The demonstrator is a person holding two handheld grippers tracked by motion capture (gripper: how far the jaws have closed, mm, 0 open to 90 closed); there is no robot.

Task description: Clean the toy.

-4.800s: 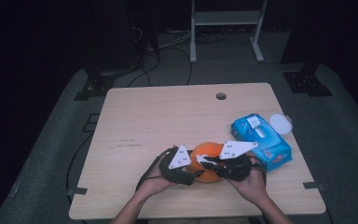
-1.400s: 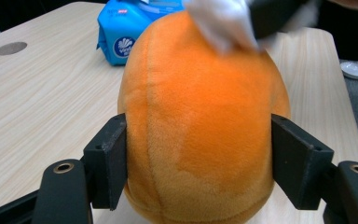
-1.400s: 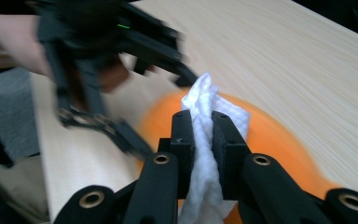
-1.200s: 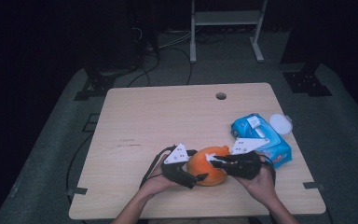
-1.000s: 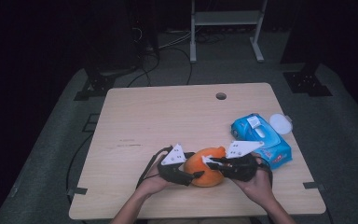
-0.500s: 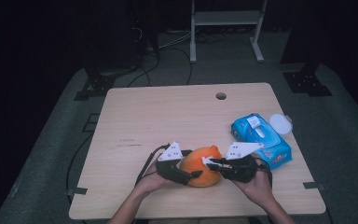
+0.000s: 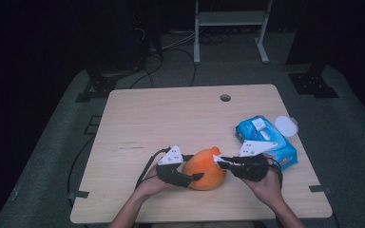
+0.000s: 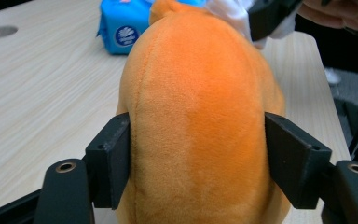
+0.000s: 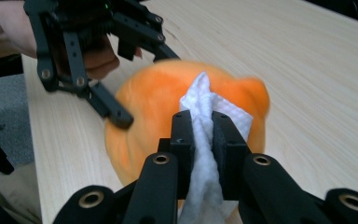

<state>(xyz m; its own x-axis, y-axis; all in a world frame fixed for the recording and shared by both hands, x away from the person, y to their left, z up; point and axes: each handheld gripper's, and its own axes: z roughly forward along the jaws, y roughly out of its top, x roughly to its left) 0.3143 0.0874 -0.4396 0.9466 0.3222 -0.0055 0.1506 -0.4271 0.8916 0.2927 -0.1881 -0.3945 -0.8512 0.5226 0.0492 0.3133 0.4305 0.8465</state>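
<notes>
An orange plush toy (image 7: 203, 170) lies near the table's front edge, between both hands. My left gripper (image 7: 194, 167) holds it from the left. Its jaws have just been closing, and in the left gripper view both pads (image 8: 112, 161) press into the toy's sides (image 8: 196, 116). My right gripper (image 7: 218, 162) comes in from the right, shut on a crumpled white wipe (image 9: 200, 100). The wipe rests against the toy's upper end (image 9: 158, 100), beside a small orange nub (image 9: 254, 93). The right gripper (image 9: 201, 126) points toward the left gripper (image 9: 116, 116).
A blue pack of wipes (image 7: 266, 137) lies just right of the hands, with a round white lid (image 7: 285, 126) beside it. The wooden table (image 7: 171, 118) has a small hole (image 7: 225, 98) at the back. Dark floor and cables surround it.
The plush toy has shifted and turned slightly between the grippers. The right gripper with the wipe has slid a little over the toy's top. Both hands stay in about the same place.
</notes>
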